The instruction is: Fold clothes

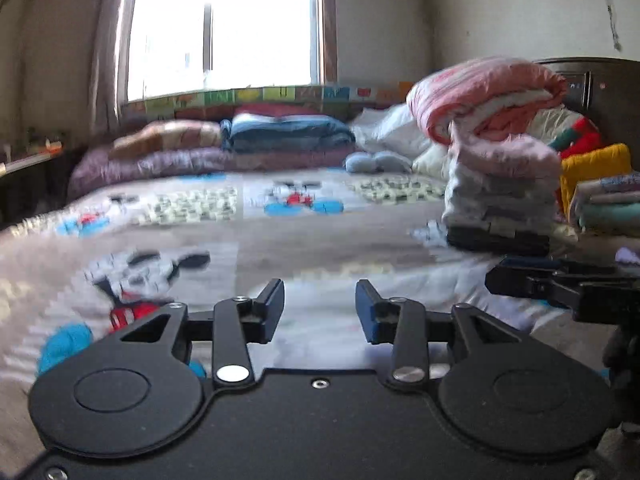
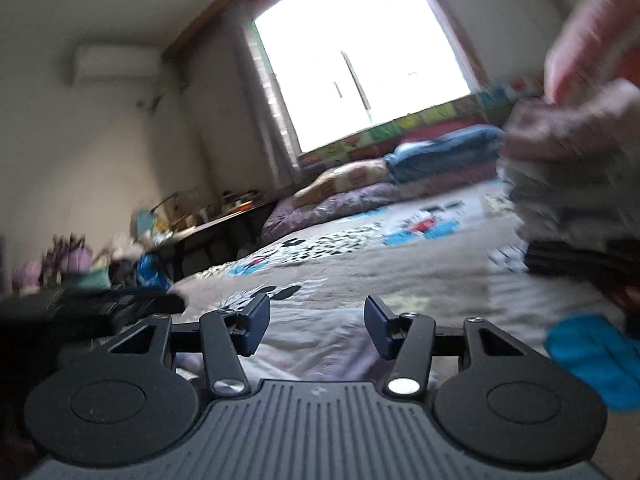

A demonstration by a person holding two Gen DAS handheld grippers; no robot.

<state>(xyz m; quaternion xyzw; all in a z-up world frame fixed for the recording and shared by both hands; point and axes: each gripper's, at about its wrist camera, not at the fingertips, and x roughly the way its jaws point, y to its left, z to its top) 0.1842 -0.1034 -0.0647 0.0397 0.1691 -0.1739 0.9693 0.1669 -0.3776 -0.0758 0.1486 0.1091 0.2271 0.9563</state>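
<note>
The stack of folded clothes (image 1: 502, 196) sits toward the right edge of the bed, pale grey and white layers on a dark garment, a pink piece on top, and it looks finished. In the right wrist view the same stack (image 2: 572, 184) looms blurred at the right. Behind it, a rolled pink quilt (image 1: 484, 96) rests near the headboard (image 1: 600, 84). Both views are smeared, so the tools are on the move. Left tongs (image 1: 320, 310) released, fingers spread wide, nothing between them, hovering over the cartoon-print bedspread (image 1: 224, 208). Right tongs (image 2: 318, 330) released too, equally empty. No loose garment shows on the open middle of the bed, so this reads as the gap between items. Next call: find another piece, pinch an edge with each tool, spread it flat on the bedspread. Folded blankets (image 1: 288, 132) line the far edge under the window (image 1: 224, 28).
</note>
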